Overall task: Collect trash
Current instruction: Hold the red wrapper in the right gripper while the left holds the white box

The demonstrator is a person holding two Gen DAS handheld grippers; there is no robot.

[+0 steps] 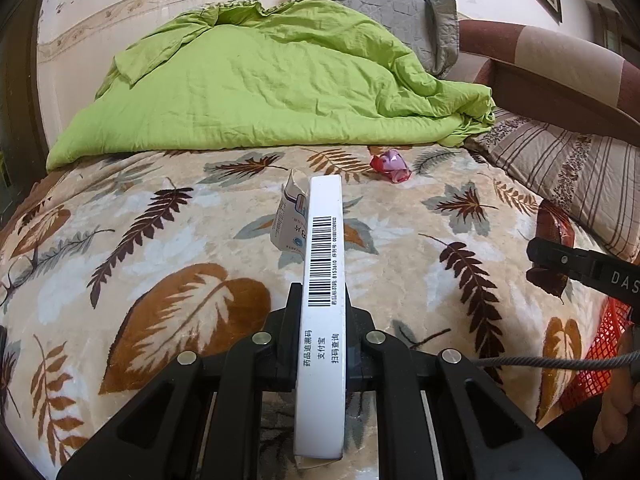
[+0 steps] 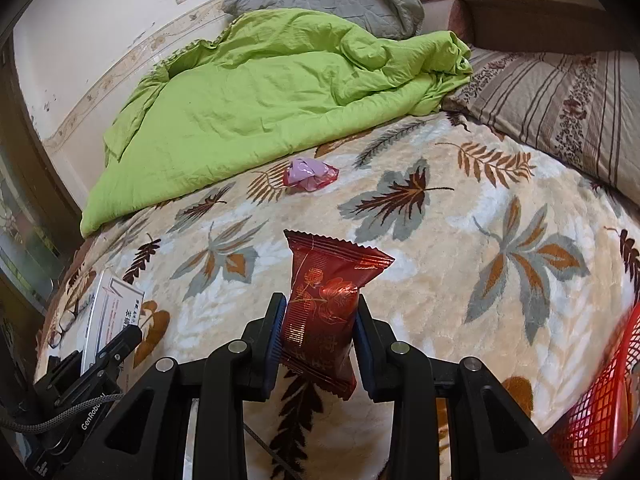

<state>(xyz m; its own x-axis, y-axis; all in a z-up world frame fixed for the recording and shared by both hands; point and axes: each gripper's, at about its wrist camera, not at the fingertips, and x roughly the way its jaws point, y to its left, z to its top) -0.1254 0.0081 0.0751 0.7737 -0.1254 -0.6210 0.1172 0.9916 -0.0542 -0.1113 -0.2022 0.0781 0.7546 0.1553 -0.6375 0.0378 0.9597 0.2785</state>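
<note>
My left gripper (image 1: 320,300) is shut on a flat white medicine box (image 1: 324,264) with a barcode, held edge-up above the leaf-patterned blanket (image 1: 168,240). A torn white carton (image 1: 290,216) stands just beyond the box. My right gripper (image 2: 318,312) is shut on a red foil snack wrapper (image 2: 328,300). In the right wrist view the left gripper (image 2: 100,356) and its white box (image 2: 106,308) show at the lower left. A crumpled pink and red wrapper (image 2: 308,174) lies near the green quilt, also the wrapper (image 1: 390,164) in the left wrist view.
A rumpled green quilt (image 1: 256,80) covers the far side of the bed, with a grey pillow (image 1: 384,12) behind and a striped pillow (image 2: 560,104) to the right. A red mesh basket (image 2: 600,412) sits at the bed's near right corner. A wall runs along the left.
</note>
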